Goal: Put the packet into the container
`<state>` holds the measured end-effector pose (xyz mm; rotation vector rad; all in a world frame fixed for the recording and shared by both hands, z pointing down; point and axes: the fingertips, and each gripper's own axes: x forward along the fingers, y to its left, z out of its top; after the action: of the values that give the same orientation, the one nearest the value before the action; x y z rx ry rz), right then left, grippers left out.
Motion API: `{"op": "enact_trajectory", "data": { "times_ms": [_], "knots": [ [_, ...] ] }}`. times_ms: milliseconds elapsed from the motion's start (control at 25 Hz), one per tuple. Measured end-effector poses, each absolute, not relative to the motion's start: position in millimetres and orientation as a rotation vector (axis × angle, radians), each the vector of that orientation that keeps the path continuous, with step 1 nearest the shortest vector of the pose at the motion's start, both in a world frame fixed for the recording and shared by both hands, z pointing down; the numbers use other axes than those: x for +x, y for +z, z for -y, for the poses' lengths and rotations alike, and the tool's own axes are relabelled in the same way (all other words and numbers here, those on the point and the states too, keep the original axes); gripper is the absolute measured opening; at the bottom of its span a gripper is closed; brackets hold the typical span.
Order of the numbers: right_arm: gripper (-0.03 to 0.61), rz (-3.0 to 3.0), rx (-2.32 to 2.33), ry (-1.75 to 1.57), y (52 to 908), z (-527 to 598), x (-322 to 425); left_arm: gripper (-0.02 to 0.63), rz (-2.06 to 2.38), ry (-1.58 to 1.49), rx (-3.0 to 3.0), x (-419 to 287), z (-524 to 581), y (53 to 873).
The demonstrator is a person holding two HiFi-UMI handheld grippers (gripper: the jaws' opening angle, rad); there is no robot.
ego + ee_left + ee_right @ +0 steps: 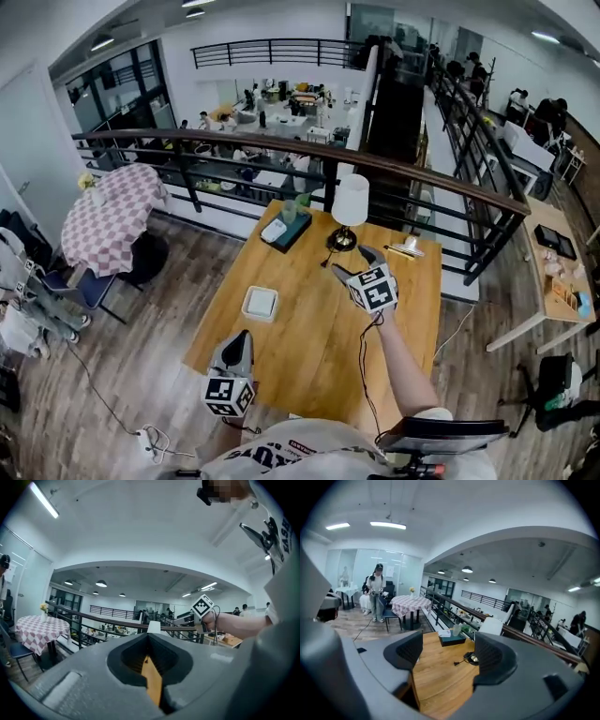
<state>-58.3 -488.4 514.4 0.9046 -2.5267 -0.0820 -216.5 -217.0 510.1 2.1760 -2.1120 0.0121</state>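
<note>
A white square container (260, 303) sits on the wooden table (309, 356), left of centre. A small white packet (408, 249) lies near the table's far right edge. My left gripper (241, 337) is held low over the near left part of the table, its jaws shut with nothing in them (149, 656). My right gripper (354, 262) is raised above the table's middle, near the lamp, and is open and empty (447, 651). Its marker cube (203, 605) also shows in the left gripper view. The container lies between the two grippers, and neither touches it.
A table lamp (350, 211) with a white shade stands at the far middle, its cable trailing on the wood. A dark box (286, 232) with a white item and a cup is at the far left corner (453, 640). A railing (281, 159) runs behind the table. A person (376, 592) stands by a checked table (410, 604).
</note>
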Motion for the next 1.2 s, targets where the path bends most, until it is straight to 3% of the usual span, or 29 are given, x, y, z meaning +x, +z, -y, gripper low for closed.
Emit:
{"op": "enact_trajectory", "data": {
  "times_ms": [320,560,880,1200],
  "knots": [
    [0.342,2.539,1.261,0.17,533,411,120,0.003,1.878,0.075,2.438,-140,253,497],
    [0.342,2.508,1.473,0.346,569,335,201,0.003,1.739,0.076,2.567,-98,267,487],
    [0.341,2.46,1.685,0.408,572,263,222,0.003,1.666,0.043,2.609,-80,268,487],
    [0.337,2.468,1.666,0.363,568,279,200,0.003,1.682,0.023,2.567,-100,272,501]
  ]
}}
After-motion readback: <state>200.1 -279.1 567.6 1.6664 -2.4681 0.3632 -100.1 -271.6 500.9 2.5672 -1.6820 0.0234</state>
